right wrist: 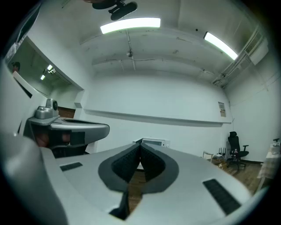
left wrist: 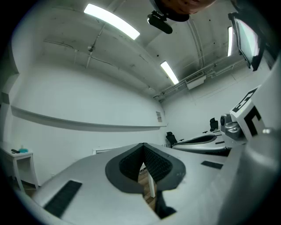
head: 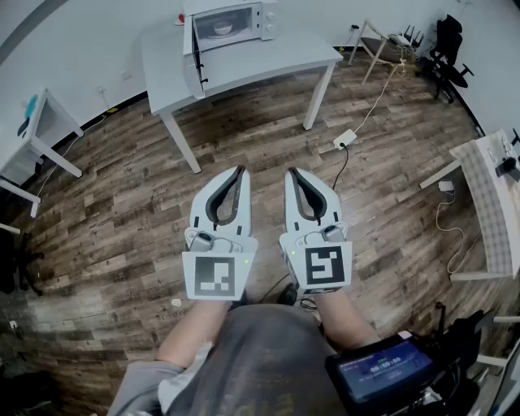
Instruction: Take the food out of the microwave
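**Both tools shut, the food well across the room**

The person stands on the brown plank wooden floor [head: 122, 187] with a tool in each hand, held out side by side. The left gripper [head: 239, 172] has its grey jaws pressed together with nothing between them. The right gripper [head: 290, 173] is the same, tips meeting on empty air.

The small white microwave oven [head: 231, 23] sits well apart from them on a white rectangular table [head: 268, 61] against the far wall. Its door [head: 196, 57] hangs open to one side, and a pale round dish [head: 222, 28] rests inside the cavity. What the dish holds is too small to make out.

From here I would worry about three things:

- **The cable.** A thin black cable [head: 335, 172] trails over the boards from a white power strip [head: 344, 139] towards the person's feet, and it could snag a step on the way over.
- **The door.** It juts past the table edge, so a careless reach could knock it.
- **The jaws.** They must spread before the dish. Arriving shut would shove it deeper, and pinching only one rim would likely tip the food out.
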{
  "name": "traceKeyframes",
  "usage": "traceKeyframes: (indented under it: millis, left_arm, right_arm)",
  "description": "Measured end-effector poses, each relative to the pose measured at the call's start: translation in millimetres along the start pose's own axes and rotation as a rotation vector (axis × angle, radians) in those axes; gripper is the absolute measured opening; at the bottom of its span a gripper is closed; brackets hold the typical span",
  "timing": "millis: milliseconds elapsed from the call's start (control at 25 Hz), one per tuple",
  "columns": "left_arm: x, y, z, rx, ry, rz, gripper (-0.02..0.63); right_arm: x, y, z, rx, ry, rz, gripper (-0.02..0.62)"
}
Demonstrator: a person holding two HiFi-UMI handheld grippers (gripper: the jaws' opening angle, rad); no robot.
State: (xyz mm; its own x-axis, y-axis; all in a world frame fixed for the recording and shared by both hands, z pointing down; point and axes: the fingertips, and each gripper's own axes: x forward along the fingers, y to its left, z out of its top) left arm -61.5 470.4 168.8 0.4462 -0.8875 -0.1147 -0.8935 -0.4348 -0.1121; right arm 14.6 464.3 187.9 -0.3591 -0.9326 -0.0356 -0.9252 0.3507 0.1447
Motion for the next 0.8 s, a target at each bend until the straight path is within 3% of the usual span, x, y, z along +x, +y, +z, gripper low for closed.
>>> traceKeyframes:
  millis: [800]
  left_arm:
    - [18.0,-34.1,0.9,0.021,0.014,0.004,0.008]
  right_arm:
    - [-9.3,-32.2,-7.8,0.062,-0.018,0.032,0.009]
